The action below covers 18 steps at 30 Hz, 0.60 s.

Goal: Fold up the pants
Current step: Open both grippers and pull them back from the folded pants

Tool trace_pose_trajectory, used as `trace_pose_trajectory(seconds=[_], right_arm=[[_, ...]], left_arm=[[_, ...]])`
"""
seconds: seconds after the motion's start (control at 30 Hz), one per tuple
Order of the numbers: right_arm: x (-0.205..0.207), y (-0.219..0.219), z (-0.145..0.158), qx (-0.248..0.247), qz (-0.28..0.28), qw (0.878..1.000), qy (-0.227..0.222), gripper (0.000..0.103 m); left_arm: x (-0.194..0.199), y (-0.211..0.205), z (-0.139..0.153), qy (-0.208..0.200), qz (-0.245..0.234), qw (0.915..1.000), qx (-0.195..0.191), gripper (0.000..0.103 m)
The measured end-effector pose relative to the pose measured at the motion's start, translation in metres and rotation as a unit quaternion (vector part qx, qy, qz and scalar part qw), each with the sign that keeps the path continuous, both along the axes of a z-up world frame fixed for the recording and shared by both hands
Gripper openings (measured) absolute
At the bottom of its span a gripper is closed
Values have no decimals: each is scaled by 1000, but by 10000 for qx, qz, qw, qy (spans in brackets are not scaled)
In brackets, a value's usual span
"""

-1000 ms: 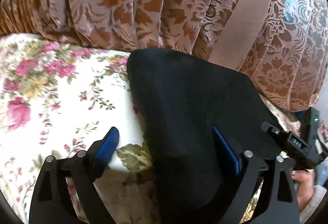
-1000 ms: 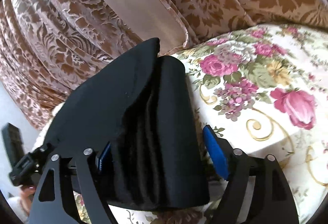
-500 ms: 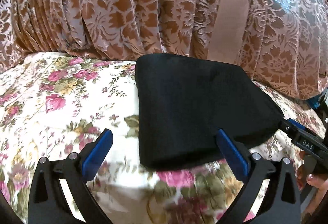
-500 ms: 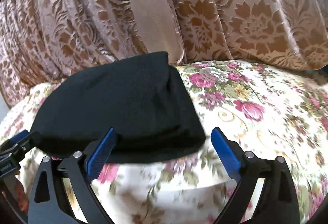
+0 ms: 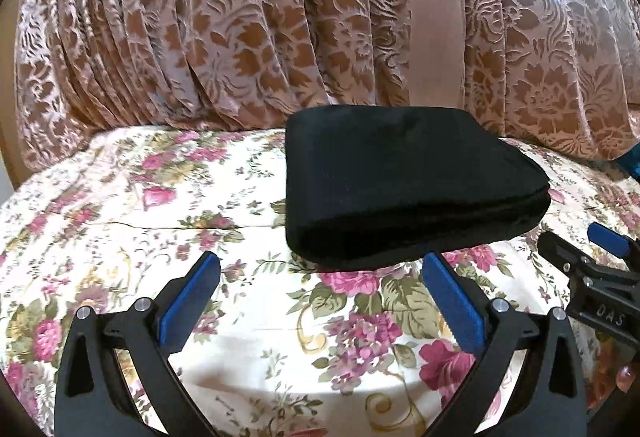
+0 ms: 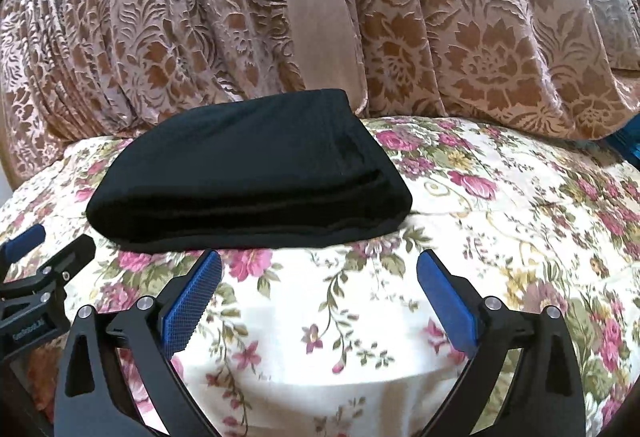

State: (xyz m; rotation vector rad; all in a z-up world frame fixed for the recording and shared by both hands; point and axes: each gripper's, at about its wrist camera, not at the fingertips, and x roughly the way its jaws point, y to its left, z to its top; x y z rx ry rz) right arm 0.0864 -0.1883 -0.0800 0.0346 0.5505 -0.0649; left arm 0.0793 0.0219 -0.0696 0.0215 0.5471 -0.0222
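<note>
Pants [image 5: 400, 185], black and soft-looking, lay as a compact, thick rectangle on the flowered bedspread [image 5: 120, 237], toward its far edge and right up against the patterned brown curtain [image 5: 200, 37] that hung behind it. From the right-hand camera the same bundle [image 6: 248, 173] showed several stacked layers along its near side, edges roughly lined up, with one rounded fold at the left end. The left gripper [image 5: 320, 293] hovered just short of the bundle's near edge with its blue pads spread wide and nothing between them; the right gripper [image 6: 318, 291] stood the same way, wide apart and empty, close to the cloth but not touching it. Each tool could be seen from the other's camera, off to the side of the bundle and low over the bedspread. A fingertip of the person's hand [image 5: 626, 381] showed at the lower right of the left view. To my eye the folding looked finished, or very nearly: no leg or waistband trailed loose, and the pile sat flat. What might have been left was only a light squaring or pressing of the slightly bulging near edge, if anything at all.
</note>
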Motion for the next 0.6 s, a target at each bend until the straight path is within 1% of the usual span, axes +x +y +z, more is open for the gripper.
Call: trace_pose_trajectory(seconds=[0.2, 0.3, 0.47, 0.57, 0.6], right_arm=[[-18, 2, 6, 31, -96, 9999, -71, 97], [-27, 4, 11, 24, -201, 9998, -5, 99], [-41, 8, 19, -4, -185, 9998, 43, 99], [-49, 9, 24, 44, -147, 9999, 11, 99], [-51, 9, 26, 44, -154, 9999, 4, 99]], left_arm=[[-16, -2, 6, -60, 69, 9999, 76, 101], [-22, 0, 12, -33, 123, 9999, 15, 101], [-36, 1, 22, 36, 144, 9998, -97, 101], [-40, 2, 24, 165, 129, 9996, -198, 101], [-41, 1, 25, 230, 163, 9995, -160, 101]])
